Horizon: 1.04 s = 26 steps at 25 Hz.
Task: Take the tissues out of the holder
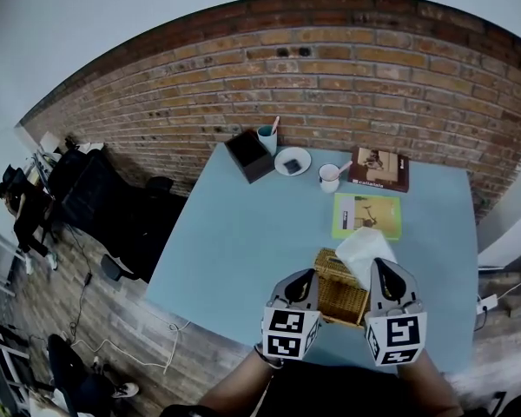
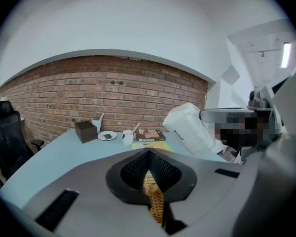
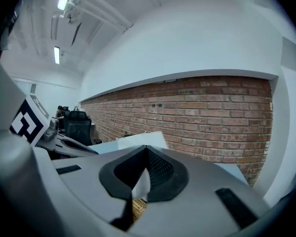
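In the head view, a light blue table [image 1: 243, 250] stands against a brick wall [image 1: 330, 68], and a wicker holder [image 1: 339, 292] sits near its front edge. The left gripper [image 1: 307, 276] is at the holder's left rim and the right gripper [image 1: 381, 269] is at its right. The white tissues [image 1: 363, 248] rise over the holder's far right corner, at the right gripper's tip. Farther back on the table are a dark brown box [image 1: 249, 155], a teal cup [image 1: 267, 138], a white saucer [image 1: 293, 161], a white mug [image 1: 329, 178], a brown book [image 1: 379, 168] and a green booklet [image 1: 366, 215]. In the left gripper view, the left gripper [image 2: 149, 168] is clenched on the wicker holder [image 2: 155, 201], with a strip of the weave pinched between its jaws. The tissues [image 2: 187, 128] hang lifted at the right, clear of the tabletop behind them. In the right gripper view, the right gripper [image 3: 147, 168] is clamped on the tissues [image 3: 141, 185]. A white fold shows between its closed jaws, with the wicker holder [image 3: 138, 207] just below it.
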Tool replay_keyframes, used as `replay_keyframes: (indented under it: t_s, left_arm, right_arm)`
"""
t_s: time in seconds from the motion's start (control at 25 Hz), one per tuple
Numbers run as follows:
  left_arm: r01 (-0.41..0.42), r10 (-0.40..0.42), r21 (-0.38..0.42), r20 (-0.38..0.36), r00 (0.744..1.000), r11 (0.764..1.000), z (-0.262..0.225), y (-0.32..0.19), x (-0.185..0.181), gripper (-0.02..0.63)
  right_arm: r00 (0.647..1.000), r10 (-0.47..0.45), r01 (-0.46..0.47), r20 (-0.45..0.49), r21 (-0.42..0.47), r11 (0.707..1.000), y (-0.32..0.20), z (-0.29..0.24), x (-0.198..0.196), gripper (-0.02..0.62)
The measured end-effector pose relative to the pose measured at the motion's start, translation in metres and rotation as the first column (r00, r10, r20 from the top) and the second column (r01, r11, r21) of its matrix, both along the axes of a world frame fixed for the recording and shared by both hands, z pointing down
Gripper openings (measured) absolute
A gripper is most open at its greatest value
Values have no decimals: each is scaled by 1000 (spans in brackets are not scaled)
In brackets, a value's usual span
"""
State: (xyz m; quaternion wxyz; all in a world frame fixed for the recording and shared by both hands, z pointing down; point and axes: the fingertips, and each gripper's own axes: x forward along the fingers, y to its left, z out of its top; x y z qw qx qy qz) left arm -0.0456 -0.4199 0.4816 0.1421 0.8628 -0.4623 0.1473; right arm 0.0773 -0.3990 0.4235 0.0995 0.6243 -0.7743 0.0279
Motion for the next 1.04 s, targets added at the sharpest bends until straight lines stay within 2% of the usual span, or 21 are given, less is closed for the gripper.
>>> replay_keyframes:
  t_s: [0.2, 0.48, 1.04]
  left_arm:
    - [-34, 35, 42, -9, 999, 999, -18, 6, 10, 0]
    - [-69, 69, 57, -9, 998, 996, -23, 16, 20, 0]
    - [-56, 56, 48, 1, 998, 997, -17, 9, 11, 0]
  right_arm:
    - [1000, 17, -17, 15, -1, 1000, 5, -2, 7, 0]
    - [999, 34, -33, 25, -18, 999, 8, 1, 9, 0]
    - [1000, 9, -7, 26, -51, 999, -1, 10, -1, 0]
